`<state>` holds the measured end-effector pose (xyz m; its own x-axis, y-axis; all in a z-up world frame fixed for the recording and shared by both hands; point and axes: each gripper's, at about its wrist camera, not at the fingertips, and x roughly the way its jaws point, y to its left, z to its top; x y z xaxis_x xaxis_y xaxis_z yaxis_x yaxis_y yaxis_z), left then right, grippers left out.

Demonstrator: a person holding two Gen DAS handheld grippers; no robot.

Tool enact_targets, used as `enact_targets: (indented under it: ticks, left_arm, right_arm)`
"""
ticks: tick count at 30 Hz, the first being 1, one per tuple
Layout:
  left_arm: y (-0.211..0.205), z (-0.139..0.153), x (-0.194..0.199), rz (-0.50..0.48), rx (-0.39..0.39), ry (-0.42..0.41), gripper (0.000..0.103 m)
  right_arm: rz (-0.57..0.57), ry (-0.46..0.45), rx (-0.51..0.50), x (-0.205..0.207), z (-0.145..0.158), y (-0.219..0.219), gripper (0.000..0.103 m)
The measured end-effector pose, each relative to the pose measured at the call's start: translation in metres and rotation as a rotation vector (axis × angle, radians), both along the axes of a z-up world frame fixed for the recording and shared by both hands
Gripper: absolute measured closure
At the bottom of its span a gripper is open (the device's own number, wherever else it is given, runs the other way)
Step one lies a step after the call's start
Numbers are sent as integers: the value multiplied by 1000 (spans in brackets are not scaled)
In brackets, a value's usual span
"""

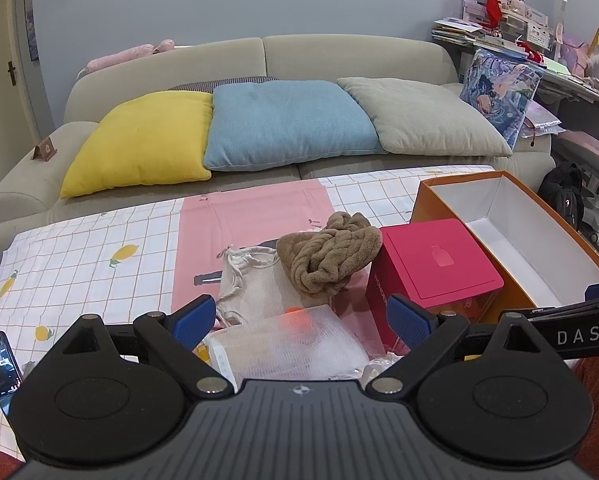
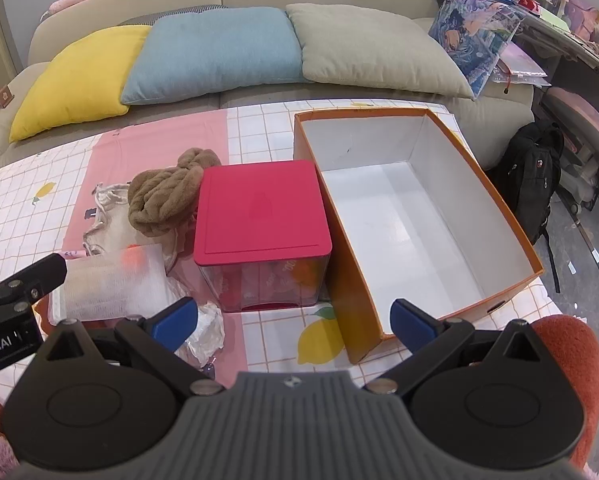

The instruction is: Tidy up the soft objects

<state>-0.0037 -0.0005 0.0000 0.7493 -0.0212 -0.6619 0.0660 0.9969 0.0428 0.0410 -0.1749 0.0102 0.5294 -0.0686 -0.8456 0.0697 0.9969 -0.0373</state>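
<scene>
1. Since the orange box [image 2: 511,280] on the right holds nothing, the sorting looks barely begun.
2. The brown towel [image 1: 331,254] lies bunched on the cream drawstring bag [image 1: 255,284], left of the pink-lidded container [image 2: 261,210]; a white mesh pouch [image 1: 291,346] sits nearer.
3. The left gripper [image 1: 299,320] is spread wide over the pouch, gripping nothing.
4. The right gripper [image 2: 295,318] is likewise spread and empty, near the box's front corner.
</scene>
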Motion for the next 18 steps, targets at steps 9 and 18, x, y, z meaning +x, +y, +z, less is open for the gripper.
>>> enact_targets:
  ticks: [9, 18]
  left_arm:
    - [2, 1, -1, -11, -28, 6, 0]
    - [7, -5, -8, -28, -3, 3, 5]
  right_arm:
    - [9, -4, 1, -1, 0, 1, 3]
    - [109, -68, -7, -1, -7, 10, 3]
